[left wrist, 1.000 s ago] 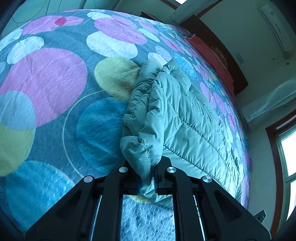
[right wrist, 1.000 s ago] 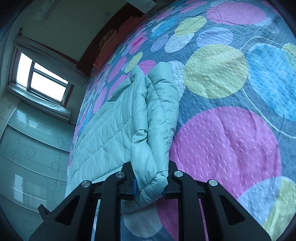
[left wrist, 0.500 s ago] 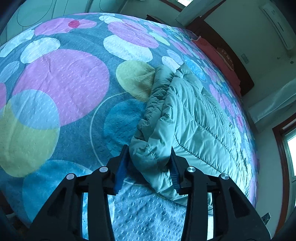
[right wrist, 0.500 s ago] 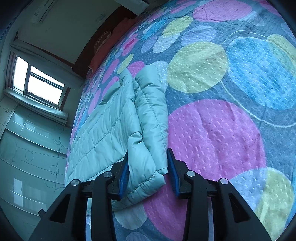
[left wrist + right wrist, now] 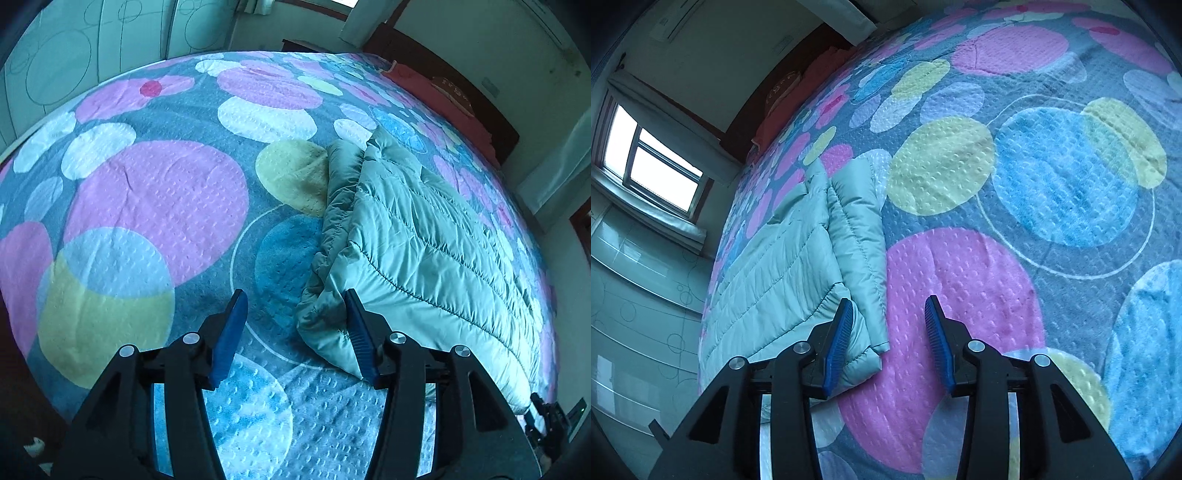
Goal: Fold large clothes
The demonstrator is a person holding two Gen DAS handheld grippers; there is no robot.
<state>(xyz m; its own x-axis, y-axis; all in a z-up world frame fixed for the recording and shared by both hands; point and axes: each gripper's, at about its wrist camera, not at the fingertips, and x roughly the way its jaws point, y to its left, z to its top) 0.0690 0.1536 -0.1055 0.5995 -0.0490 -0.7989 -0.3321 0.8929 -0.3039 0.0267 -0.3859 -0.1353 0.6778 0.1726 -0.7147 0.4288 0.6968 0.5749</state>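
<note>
Jacket (image 5: 424, 240) lay folded on the patterned bedspread (image 5: 155, 192), both grippers let go.
Its long axis ran near to far; the left gripper (image 5: 293, 325), jaws opening, sat at its near-left corner, the right gripper (image 5: 888, 332) unclenched at its near-right corner, equally close.

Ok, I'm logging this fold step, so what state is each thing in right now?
Jacket: folded, lying flat on the bedspread, released.
Left gripper: jaws opening, jacket corner between them, not pinched.
Right gripper: open, jacket edge just inside its left finger, not pinched.
Bedspread: spread flat over the bed.
Window: looks shut, daylight outside.
</note>
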